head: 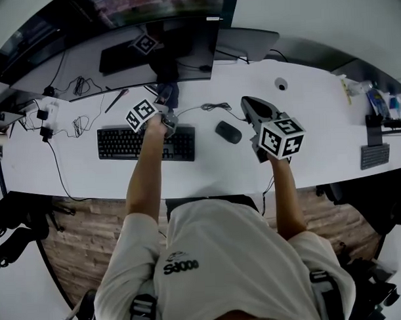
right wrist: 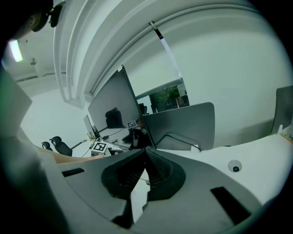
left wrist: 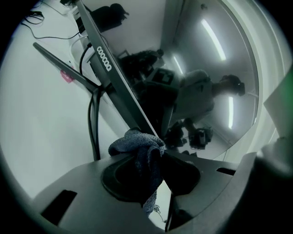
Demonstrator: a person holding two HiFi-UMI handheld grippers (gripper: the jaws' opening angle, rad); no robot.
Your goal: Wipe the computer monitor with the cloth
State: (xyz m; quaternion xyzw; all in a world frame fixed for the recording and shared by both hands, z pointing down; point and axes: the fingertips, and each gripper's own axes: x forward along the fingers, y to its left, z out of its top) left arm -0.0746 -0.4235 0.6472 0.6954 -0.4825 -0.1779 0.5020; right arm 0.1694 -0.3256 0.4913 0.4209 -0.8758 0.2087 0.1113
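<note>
Left tool [left wrist: 151, 157]: jaws clamped on the cloth [left wrist: 137, 144], which fills the gap between them; a frayed tail hangs below the jaws.
Cloth: dark blue-grey and bunched into a wad at the jaw tips. The wad is against the lower edge of the monitor [left wrist: 197, 91], where the bezel meets the screen.
Monitor: stands at the back of the bench [head: 317, 119] with a dark, glossy screen. The left gripper view shows it mirroring the person and the ceiling lights.
Left tool, head view [head: 167, 105]: held out over the keyboard [head: 146, 143], tips at the monitor's bottom edge near its stand.
Right tool [right wrist: 145, 153]: jaws closed tip to tip with nothing between them.
Right tool, head view [head: 248, 103]: held above the bench to the right of the mouse [head: 228, 131], well apart from the monitor and pointing toward the back of the bench.
Keyboard: black, in front of the monitor, under the left forearm.
Mouse: black, just right of the keyboard.
Cables [head: 80, 85]: loose loops on the bench's left side, below the monitor.
Grey panel [right wrist: 183, 123]: upright just to the right of the monitor.
</note>
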